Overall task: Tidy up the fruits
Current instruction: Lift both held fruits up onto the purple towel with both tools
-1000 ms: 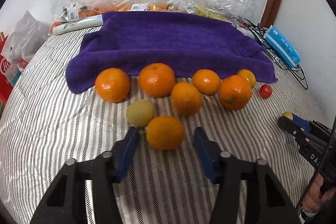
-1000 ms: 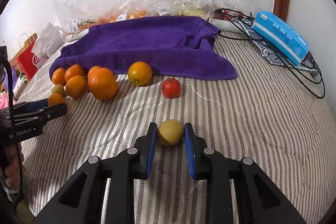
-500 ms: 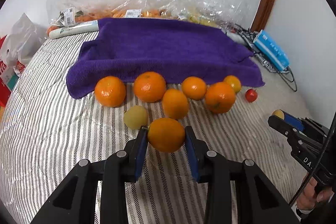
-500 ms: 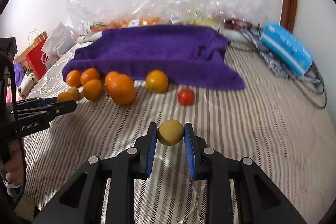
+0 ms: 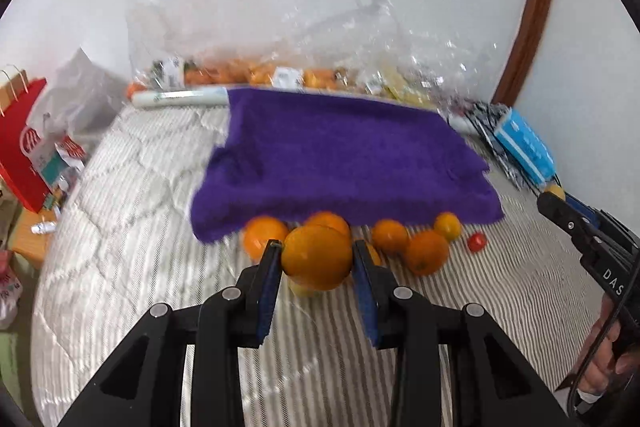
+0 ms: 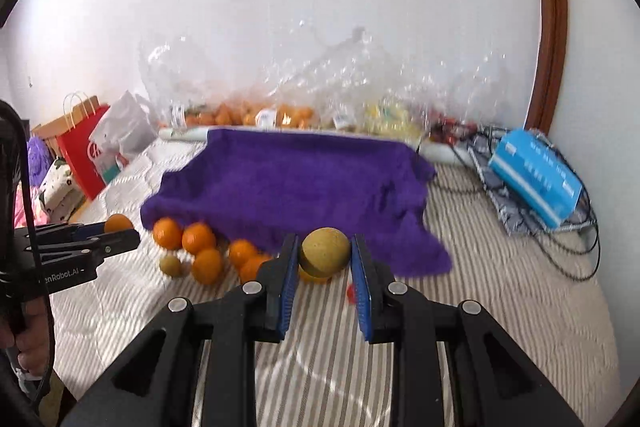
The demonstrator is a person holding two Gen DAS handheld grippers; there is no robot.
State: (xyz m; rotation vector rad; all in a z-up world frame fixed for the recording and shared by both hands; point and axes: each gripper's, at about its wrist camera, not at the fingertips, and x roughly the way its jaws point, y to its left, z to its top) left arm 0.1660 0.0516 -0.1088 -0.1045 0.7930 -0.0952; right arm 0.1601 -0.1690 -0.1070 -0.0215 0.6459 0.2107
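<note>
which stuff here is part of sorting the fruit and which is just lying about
Part of the job:
orange in the left tongs
yellow-green fruit in the right tongs
loose oranges
purple towel

Lying about:
blue box
cables
red bag
plastic bags

Both wrist views look down their fingers, sharing the purple towel (image 5: 340, 155) ahead.

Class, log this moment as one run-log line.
left gripper: shut on orange | right gripper: shut on yellow-green fruit | both above striped bedcover
</note>
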